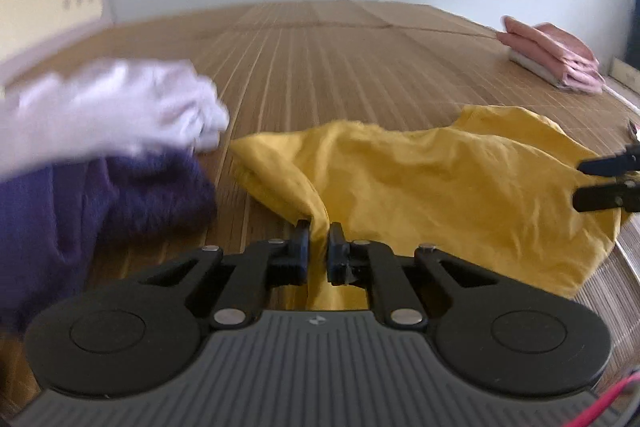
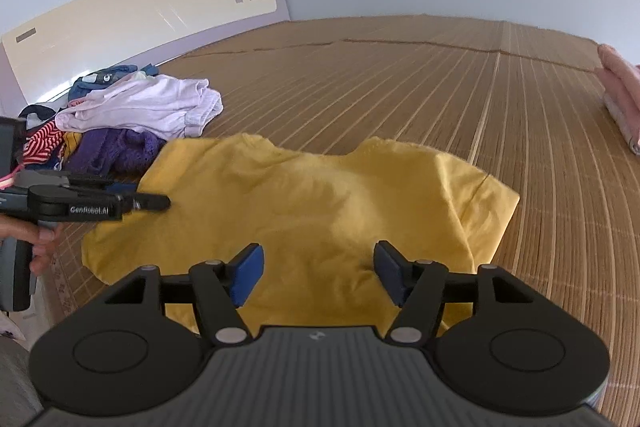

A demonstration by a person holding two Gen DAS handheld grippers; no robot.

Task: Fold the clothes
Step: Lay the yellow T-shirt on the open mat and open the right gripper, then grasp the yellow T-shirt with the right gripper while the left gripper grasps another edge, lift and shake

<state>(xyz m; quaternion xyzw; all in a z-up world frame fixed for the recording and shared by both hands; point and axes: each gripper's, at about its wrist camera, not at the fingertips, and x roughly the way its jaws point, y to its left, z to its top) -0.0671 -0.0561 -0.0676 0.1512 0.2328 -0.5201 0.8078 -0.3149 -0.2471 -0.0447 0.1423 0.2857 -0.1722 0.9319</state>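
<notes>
1. We read "GenRobot.AI" in white on the side of the black left gripper (image 2: pixel 154 202).
2. We count one crumpled yellow cotton T-shirt (image 2: pixel 320 203) on the woven bamboo mat (image 2: pixel 400 83), near its front edge.
3. Our left gripper (image 1: pixel 319 241) pinches a fold of that shirt.
4. Our right gripper (image 2: pixel 319 273) stands spread wide above the shirt, holding nothing.
5. One heap of mixed unfolded clothes (image 2: pixel 136 119) lies at the mat's left edge; one folded pink stack (image 1: pixel 552 53) lies at its right edge.

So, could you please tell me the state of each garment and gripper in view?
Yellow shirt: spread out, rumpled, one edge pinched.
Left gripper: jaws shut on the yellow shirt.
Right gripper: jaws open, holding nothing.
Pink stack: folded.
Clothes pile: unfolded, heaped.
</notes>
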